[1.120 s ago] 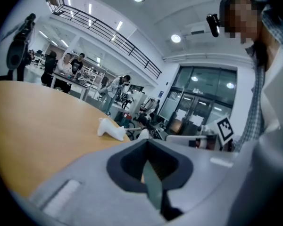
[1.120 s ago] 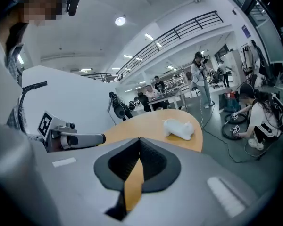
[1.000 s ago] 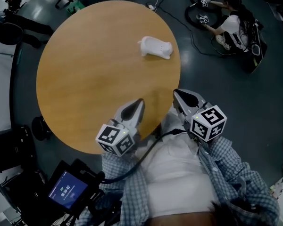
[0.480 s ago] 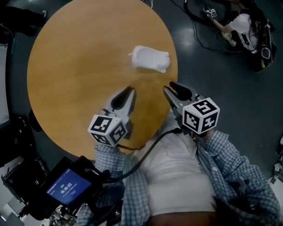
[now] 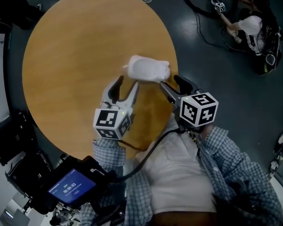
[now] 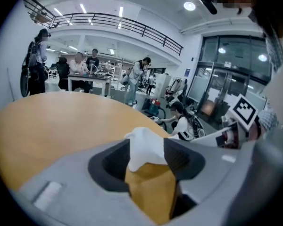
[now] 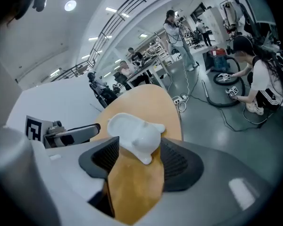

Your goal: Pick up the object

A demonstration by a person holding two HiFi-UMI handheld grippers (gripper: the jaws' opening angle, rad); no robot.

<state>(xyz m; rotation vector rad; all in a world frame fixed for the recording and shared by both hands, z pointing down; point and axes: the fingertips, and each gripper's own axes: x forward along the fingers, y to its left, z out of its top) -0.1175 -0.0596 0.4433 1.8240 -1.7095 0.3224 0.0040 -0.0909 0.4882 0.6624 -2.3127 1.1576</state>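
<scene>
me: both the left tongs (image 5: 126, 84) and the right tongs (image 5: 171, 83) have come forward over the tabletop (image 5: 70, 51) since a second ago, from its near edge right up to the white object (image 5: 147, 68). they were closed back then; now both pairs of jaws are opening.

mate: got anything in them?

me: nothing. the left pair stands wide, and the object's left end (image 6: 144, 147) shows just past the gap, with the pads not pressing on it. the right pair is just as wide, with the object's near right end (image 7: 134, 138) in line with its gap, and those pads are also clear.

mate: where does it lie?

me: flat on the round wooden tabletop, toward the right edge, just beyond both sets of tips.

mate: how will it handle?

me: it looks hard, glossy and rounded, so i'd guess light, stiff and slippery, and likely to chip if dropped. i'd close across the narrow middle of the body, not on the little nubs at its ends, and squeeze gently so it doesn't squirt out.
</scene>
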